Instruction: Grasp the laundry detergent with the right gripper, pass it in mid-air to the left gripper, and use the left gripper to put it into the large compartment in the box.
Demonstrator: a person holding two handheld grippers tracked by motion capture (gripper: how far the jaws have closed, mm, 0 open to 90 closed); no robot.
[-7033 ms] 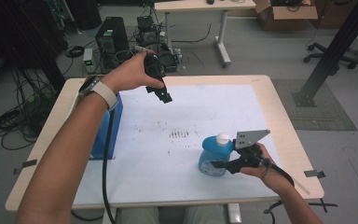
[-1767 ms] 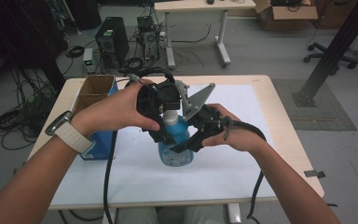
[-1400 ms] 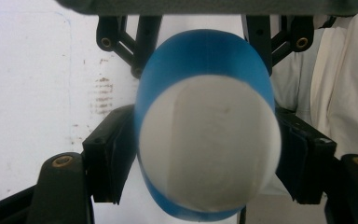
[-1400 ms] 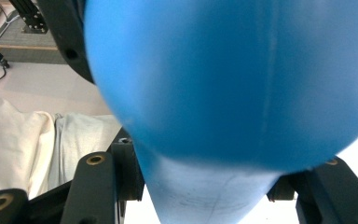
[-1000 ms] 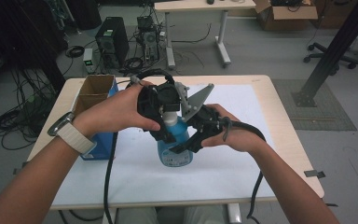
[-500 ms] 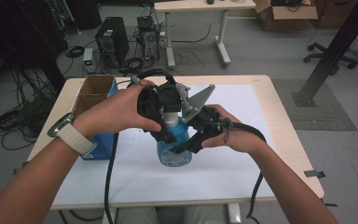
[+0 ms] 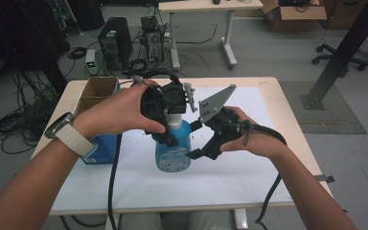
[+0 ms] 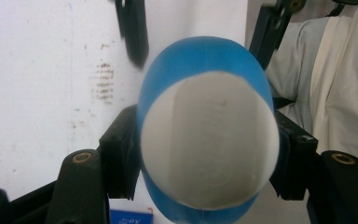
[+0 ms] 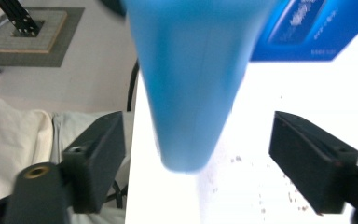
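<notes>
High view: shows a blue bottle [image 7: 172,149] standing upright on the white sheet [image 7: 225,177] near the middle of the table [image 7: 282,98]. Finds the left gripper [image 7: 173,123] coming down from above, clenched on the white cap [image 7: 175,122], probably to keep the bottle from tipping or to work the top. Catches the right gripper [image 7: 196,140] reaching in level from the side, jaws just having been opening; puts the bottle's body between them without a press, so released, perhaps for a fresh hold lower down. Notes a blue box [image 7: 100,149] just beside the left forearm and a cardboard box [image 7: 98,93] behind it, both apart from the bottle and not in the way; also computers [image 7: 115,43] on the floor beyond the table. Left gripper view: looks straight down on the cap [image 8: 209,144], squeezed from both sides by the left gripper [image 8: 205,156], with the blue shoulder [image 8: 200,56] bulging behind. Picks out the other gripper's dark jaws farther off on either side of the bottle, and faint smudges [image 8: 105,79] on the sheet. Right gripper view: looks along the right gripper [image 9: 200,161], jaws spread wide with clear gaps to the blurred bottle [image 9: 191,84] between them. Places the blue box [image 9: 307,28] behind, close enough to limit a swing that way, and dark specks [image 9: 261,191] on the sheet below.
</notes>
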